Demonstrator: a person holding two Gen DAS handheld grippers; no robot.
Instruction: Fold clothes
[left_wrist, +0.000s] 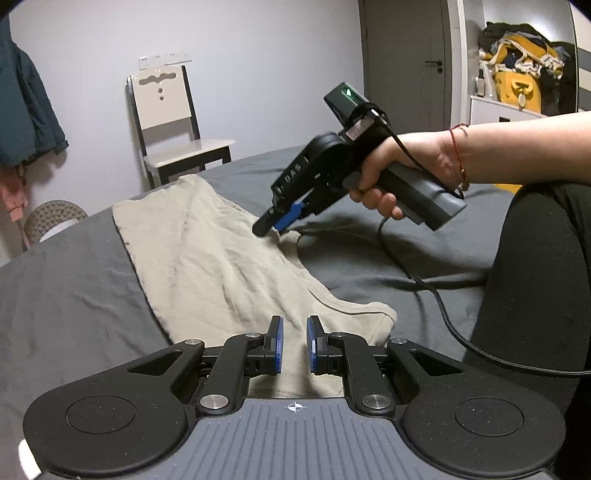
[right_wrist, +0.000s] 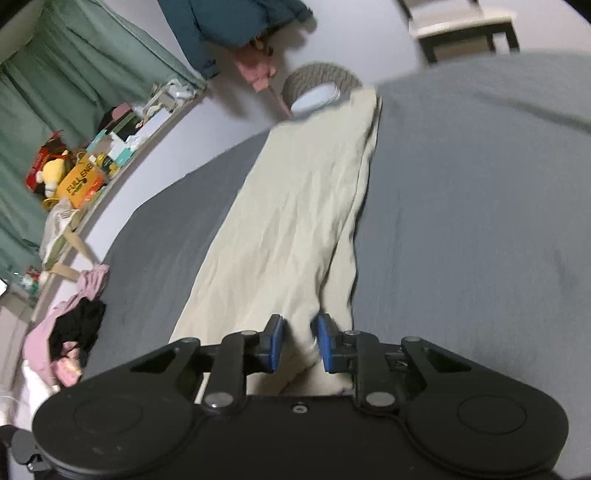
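While the beige garment (left_wrist: 207, 254) lies stretched flat in a long strip on the grey bed sheet (left_wrist: 66, 280), both grippers sit at its edges. Left gripper (left_wrist: 294, 345): jaws spread, blue pads apart, hovering over the near end of the cloth, nothing visibly pinched between them. Right gripper (left_wrist: 271, 227), held in a hand (left_wrist: 391, 173) with a red string at the wrist, tips down onto the cloth's side edge; a small bit of fabric bunches at its tip. In the right wrist view the right gripper's pads are parted with a raised fold of cloth between them; firm pinch or not, cannot tell. A black cable (left_wrist: 443, 314) trails across the sheet. A chair (left_wrist: 173, 122) stands by the wall.
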